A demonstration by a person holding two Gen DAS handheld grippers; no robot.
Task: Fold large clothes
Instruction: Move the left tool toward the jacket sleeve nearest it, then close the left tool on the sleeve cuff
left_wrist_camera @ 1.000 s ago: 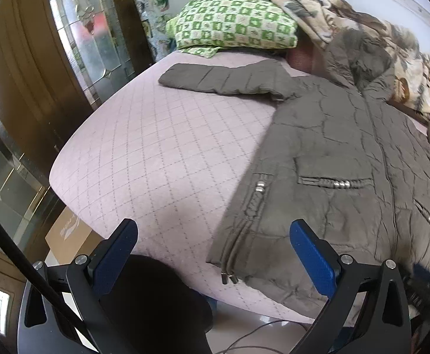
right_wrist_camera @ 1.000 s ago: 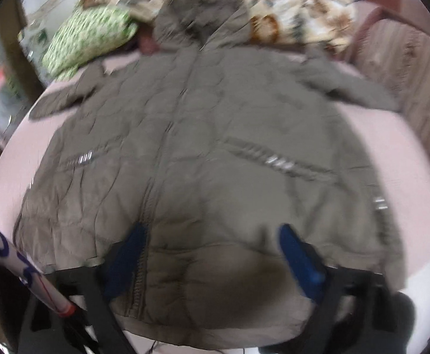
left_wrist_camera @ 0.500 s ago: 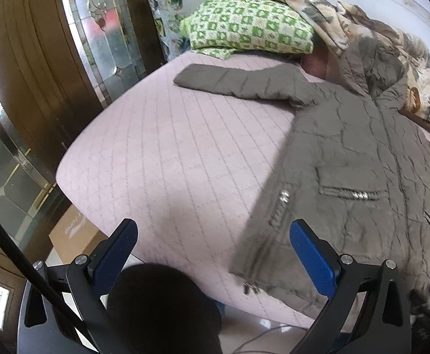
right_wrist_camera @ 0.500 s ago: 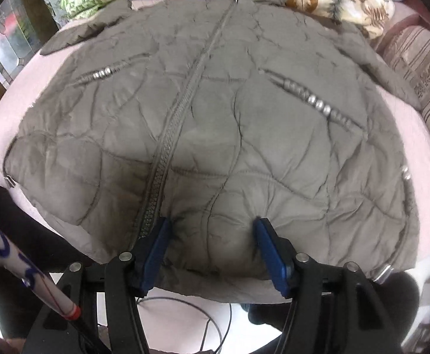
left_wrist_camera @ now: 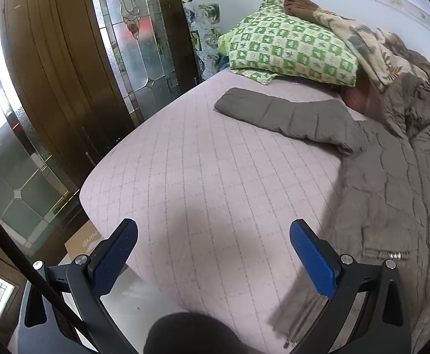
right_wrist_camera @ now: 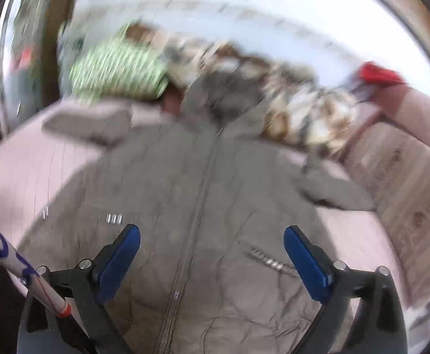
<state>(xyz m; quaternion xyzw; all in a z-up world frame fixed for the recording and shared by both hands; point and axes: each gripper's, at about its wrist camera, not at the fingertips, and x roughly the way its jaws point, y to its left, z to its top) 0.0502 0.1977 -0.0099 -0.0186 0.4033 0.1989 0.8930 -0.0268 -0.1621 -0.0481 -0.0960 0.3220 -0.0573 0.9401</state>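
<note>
1. The grey quilted coat [right_wrist_camera: 203, 206] lies front-up and zipped on the bed [left_wrist_camera: 215, 194], its hood toward the head end, its hem at the near edge and the body spread toward the bed's right side; one sleeve [left_wrist_camera: 277, 112] stretches flat toward the left edge, below the green checked pillow [left_wrist_camera: 291, 50].

2. Half a second ago my right hand-held gripper [right_wrist_camera: 212, 253] had its blue pads drawn in close over the hem; now they stand wide apart above the coat's middle, released and holding nothing. The view is badly smeared, so I judge this tool is swinging fast, up and away from the hem.

3. My left hand-held gripper [left_wrist_camera: 215, 256] is also spread wide and empty. Its view has slid leftward across the bed over the last second: the coat's near corner, once between the pads, now sits blurred under the right pad, at the near edge.

4. What it means, as I read it: the hem straightening is finished and no fold has begun. The coat is laid out flat, both sleeves out, ready for a first fold.

5. Next likely target is the outstretched sleeve, to be brought across the chest. The padded fabric looks bulky and may spring back.

6. Beyond the coat: a patterned blanket [left_wrist_camera: 371, 44] heaped at the head end, and a glazed wooden door [left_wrist_camera: 67, 67] beside the left edge.
</note>
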